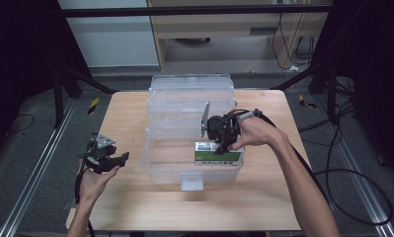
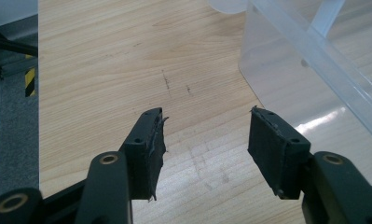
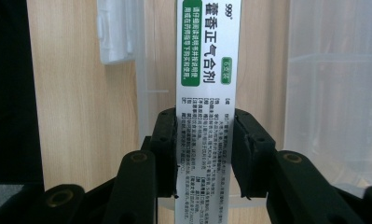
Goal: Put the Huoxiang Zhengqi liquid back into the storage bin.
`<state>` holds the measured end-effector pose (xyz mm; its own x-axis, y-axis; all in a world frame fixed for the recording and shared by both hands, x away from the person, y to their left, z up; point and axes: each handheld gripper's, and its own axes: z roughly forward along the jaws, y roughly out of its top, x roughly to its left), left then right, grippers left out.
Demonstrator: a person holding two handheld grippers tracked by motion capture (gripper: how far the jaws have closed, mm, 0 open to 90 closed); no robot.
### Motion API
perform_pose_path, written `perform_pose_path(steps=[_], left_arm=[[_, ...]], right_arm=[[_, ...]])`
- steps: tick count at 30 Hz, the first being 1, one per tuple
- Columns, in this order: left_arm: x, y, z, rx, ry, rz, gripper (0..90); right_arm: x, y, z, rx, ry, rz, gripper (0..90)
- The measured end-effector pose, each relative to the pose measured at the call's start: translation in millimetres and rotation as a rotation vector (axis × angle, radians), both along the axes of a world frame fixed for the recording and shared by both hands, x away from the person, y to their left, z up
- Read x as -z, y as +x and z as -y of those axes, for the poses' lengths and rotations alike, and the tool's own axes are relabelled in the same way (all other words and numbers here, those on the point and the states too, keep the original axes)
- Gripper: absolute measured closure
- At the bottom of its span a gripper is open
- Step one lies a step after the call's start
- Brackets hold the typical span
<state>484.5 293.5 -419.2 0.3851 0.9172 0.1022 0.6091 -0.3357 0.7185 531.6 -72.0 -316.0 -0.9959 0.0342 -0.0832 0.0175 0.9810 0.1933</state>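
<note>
Right gripper [image 1: 223, 146] was inside the clear plastic bin [image 1: 157, 163], fingers [image 3: 165, 140] pinching a white-and-green medicine box [image 1: 217, 154] by its narrow sides. In the right gripper view the box [image 3: 207, 93] ran lengthwise away from the camera, green panel with white Chinese print at the far end, small black text between the two pads, both pads pressed flat against its edges. In the high view the box sat low in the front compartment of the bin, right of centre, close to the front wall; can't tell if it touched the bin floor. Right hand [image 1: 254, 132] came over the bin's right rim, grey plate on the gripper tilted up over the middle of the bin.

Bin stood in the middle of the wooden desk [image 1: 130, 118], lid swung open to the back, white latch [image 1: 191, 180] on the front wall. The latch [image 3: 116, 32] also showed in the right gripper view, left of the box.

Left gripper [image 1: 116, 159] hovered over the desk left of the bin, apart from it, held in the left hand [image 1: 93, 180]. Its fingers [image 2: 148, 144] were spread wide with nothing between them, just bare wood with a few dark scuff marks below. Corner of the bin [image 2: 286, 70] showed at upper right in the left gripper view, near the right pad but not touching.
</note>
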Motion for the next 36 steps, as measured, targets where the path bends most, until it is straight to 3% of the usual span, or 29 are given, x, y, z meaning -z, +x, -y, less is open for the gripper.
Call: perform_pose_path(steps=[36], left_arm=[[0.9, 0.1, 2.0, 0.005, 0.007, -0.004, 44.5]], right_arm=[[30.9, -1.0, -3.1, -0.037, -0.029, -0.014, 64.0]])
